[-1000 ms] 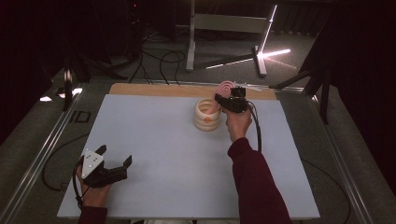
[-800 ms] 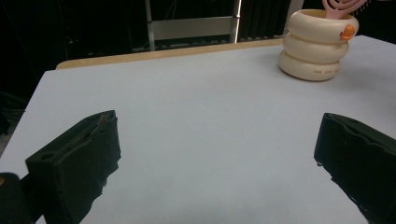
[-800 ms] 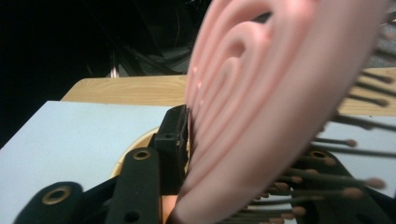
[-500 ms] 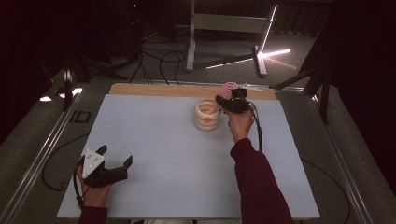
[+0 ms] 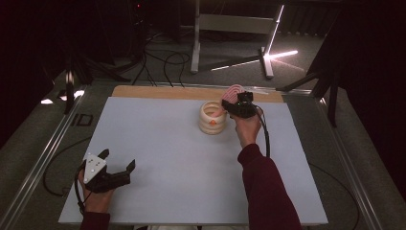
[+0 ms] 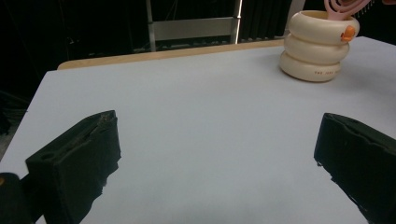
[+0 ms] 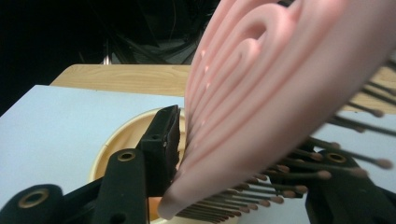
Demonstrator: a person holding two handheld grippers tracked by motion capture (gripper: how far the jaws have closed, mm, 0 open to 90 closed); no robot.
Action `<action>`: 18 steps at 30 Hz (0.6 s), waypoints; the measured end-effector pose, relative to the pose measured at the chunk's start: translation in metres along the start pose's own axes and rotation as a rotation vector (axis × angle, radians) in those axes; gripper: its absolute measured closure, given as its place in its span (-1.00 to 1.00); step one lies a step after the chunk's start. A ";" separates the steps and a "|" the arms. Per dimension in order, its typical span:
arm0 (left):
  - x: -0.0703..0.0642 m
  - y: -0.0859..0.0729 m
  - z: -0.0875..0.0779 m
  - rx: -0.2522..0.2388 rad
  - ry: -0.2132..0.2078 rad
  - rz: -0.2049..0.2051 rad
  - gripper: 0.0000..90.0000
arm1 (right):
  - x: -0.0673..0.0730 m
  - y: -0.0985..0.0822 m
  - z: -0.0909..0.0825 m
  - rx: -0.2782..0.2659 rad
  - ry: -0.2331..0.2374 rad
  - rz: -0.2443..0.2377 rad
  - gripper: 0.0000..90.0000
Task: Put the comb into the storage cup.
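The only lettering in sight was a short line of small reddish print on the lowest ring of the cream ringed holder [image 6: 319, 50], which stood far ahead and to the right of the left tool [image 6: 215, 163]; the characters were too small and blurred to make out. An orange mark on the holder's top ring carried no legible writing. Nothing else bore any text, brand, number or sign that could be read.

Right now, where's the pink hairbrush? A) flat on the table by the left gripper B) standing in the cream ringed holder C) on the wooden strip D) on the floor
B: the pink hairbrush rises out of the cream ringed holder, between the right gripper's jaws.
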State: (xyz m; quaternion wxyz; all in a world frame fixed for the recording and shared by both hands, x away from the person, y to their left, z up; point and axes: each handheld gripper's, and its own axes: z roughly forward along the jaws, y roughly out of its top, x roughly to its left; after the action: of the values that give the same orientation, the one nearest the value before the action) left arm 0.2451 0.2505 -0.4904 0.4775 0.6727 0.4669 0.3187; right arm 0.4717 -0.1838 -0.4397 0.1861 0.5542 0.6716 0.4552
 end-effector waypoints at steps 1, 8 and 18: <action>0.000 0.000 0.000 -0.002 0.000 -0.002 -0.98 | 0.000 0.000 0.000 0.001 -0.001 -0.003 0.08; 0.000 0.000 0.000 0.000 0.000 0.001 -0.98 | -0.002 -0.001 -0.006 0.005 0.045 0.000 -0.22; 0.000 0.000 0.000 0.001 0.003 0.002 -0.98 | -0.004 -0.005 -0.019 -0.004 0.026 -0.017 -0.44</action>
State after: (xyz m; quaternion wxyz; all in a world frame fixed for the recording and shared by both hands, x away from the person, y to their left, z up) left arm 0.2451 0.2502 -0.4905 0.4761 0.6728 0.4673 0.3197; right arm 0.4556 -0.1955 -0.4350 0.1821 0.5420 0.6779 0.4621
